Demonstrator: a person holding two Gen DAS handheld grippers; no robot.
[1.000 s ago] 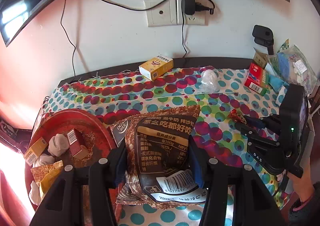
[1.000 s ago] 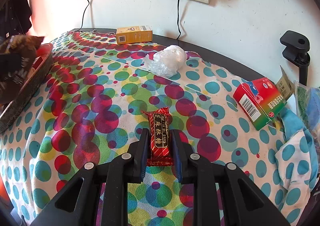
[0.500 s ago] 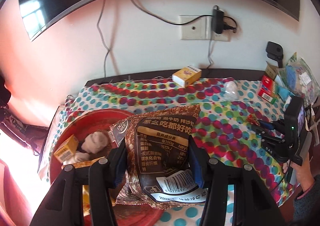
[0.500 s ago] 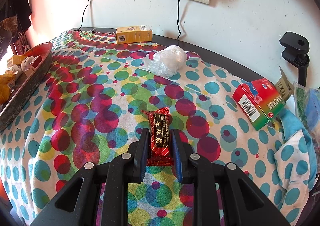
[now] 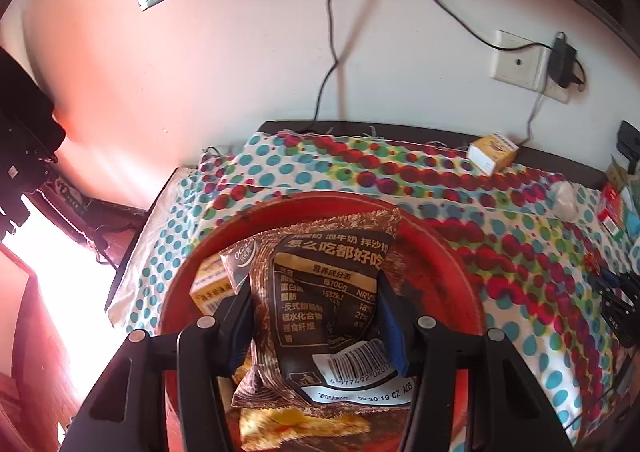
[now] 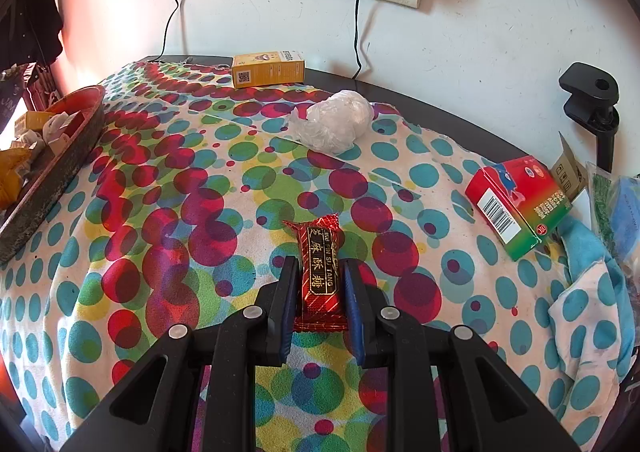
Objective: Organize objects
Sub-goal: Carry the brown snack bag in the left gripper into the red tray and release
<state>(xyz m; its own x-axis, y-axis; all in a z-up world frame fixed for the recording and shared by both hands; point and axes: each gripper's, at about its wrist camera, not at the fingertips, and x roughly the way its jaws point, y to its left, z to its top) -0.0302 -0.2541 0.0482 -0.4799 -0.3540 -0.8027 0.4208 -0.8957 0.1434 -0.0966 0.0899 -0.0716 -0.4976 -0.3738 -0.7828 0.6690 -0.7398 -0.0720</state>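
My left gripper (image 5: 316, 316) is shut on a brown snack packet (image 5: 328, 308) and holds it over the round red tray (image 5: 440, 252), which holds small boxes and wrappers. My right gripper (image 6: 318, 292) is shut on a red candy bar (image 6: 320, 268) that lies on the dotted tablecloth (image 6: 160, 212). The tray (image 6: 60, 168) shows at the left edge of the right wrist view.
A yellow box (image 6: 268, 68) lies at the back by the wall. A crumpled clear plastic bag (image 6: 336, 124) sits mid-table. A red-green box (image 6: 516, 204) and bagged items lie at the right. A black clamp (image 6: 592, 100) stands at the right edge.
My left gripper has swung left with the snack packet, from beside the tray to over it. My right gripper and the candy bar have not moved.
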